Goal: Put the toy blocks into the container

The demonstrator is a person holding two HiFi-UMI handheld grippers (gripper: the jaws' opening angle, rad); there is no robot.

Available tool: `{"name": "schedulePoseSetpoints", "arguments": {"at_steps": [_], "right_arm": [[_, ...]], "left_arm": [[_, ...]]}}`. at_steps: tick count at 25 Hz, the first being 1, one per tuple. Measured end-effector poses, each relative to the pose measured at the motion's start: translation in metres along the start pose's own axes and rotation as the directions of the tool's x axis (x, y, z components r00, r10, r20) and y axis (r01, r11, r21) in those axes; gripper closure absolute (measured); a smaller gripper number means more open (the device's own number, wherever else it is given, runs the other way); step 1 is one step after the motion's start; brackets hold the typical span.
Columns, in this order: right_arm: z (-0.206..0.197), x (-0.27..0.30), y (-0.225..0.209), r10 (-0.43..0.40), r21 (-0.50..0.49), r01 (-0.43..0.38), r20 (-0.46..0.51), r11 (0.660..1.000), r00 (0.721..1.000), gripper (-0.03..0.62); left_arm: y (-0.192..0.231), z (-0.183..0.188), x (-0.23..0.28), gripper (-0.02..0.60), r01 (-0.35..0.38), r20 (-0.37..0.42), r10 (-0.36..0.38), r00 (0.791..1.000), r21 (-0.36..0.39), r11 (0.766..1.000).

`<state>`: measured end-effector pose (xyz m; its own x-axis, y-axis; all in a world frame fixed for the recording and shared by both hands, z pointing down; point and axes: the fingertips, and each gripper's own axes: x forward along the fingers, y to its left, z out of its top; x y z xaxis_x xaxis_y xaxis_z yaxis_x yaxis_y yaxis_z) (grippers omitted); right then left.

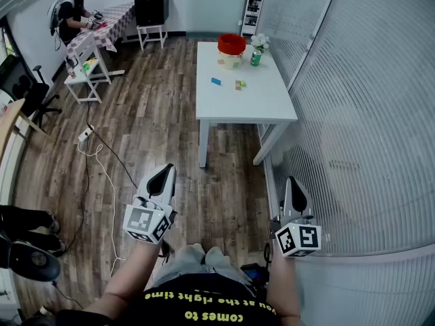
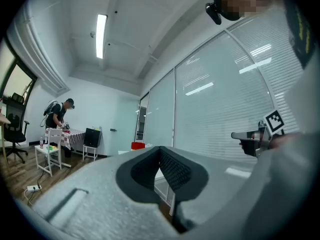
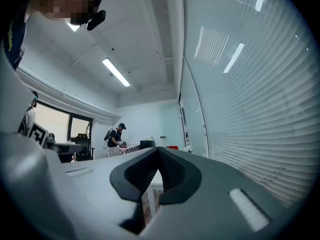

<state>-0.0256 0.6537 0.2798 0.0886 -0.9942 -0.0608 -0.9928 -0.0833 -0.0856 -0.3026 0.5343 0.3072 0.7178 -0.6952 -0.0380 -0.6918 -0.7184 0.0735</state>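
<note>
A white table point(image 1: 251, 100) stands well ahead of me across the wooden floor. On its far end sits a red container point(image 1: 232, 44) above a cream pot, showing as a red spot point(image 2: 138, 145) in the left gripper view. A blue block point(image 1: 216, 81) and a small multicoloured block point(image 1: 240, 85) lie on the tabletop. My left gripper point(image 1: 163, 172) and right gripper point(image 1: 291, 182) hang level close to my body, far short of the table. In each gripper view, left point(image 2: 160, 148) and right point(image 3: 158, 149), the jaw tips meet with nothing between them.
A glass wall with blinds point(image 1: 367, 114) runs along the right, close to the table. A green can point(image 1: 255, 58) and white flowers point(image 1: 260, 41) stand beside the container. A person point(image 1: 73, 15) works at a far table, near a white chair point(image 1: 85, 66). A cable point(image 1: 102, 161) lies on the floor.
</note>
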Motion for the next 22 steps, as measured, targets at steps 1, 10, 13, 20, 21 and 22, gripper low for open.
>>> {"name": "schedulePoseSetpoints", "arguments": {"at_steps": [1,10,13,20,21,22], "right_arm": [[-0.001,-0.002,0.002,0.001,0.002,-0.001,-0.002,1.0,1.0,0.589],[-0.002,0.0,0.001,0.021,0.019,-0.021,0.001,1.0,1.0,0.589],[-0.002,0.004,-0.002,0.026,0.019,-0.026,0.003,0.999,1.0,0.589],[0.002,0.024,-0.015,0.056,0.036,-0.056,0.007,0.998,0.998,0.589],[0.003,0.027,-0.017,0.061,0.04,-0.061,0.01,0.997,0.998,0.589],[0.004,0.03,-0.019,0.064,0.039,-0.065,0.011,0.997,0.998,0.589]], "left_arm": [[0.0,-0.001,-0.002,0.58,-0.001,0.0,0.001,1.0,-0.001,1.0],[-0.008,-0.001,0.0,0.58,-0.012,0.003,0.012,1.0,-0.007,1.0],[-0.009,-0.001,0.005,0.58,-0.019,0.005,0.019,1.0,-0.008,1.0],[-0.011,0.008,0.029,0.58,-0.029,0.025,0.028,0.999,0.02,0.999],[-0.013,0.01,0.033,0.58,-0.03,0.032,0.029,0.999,0.027,0.999],[-0.016,0.013,0.037,0.58,-0.031,0.039,0.029,0.999,0.034,0.999]]}}
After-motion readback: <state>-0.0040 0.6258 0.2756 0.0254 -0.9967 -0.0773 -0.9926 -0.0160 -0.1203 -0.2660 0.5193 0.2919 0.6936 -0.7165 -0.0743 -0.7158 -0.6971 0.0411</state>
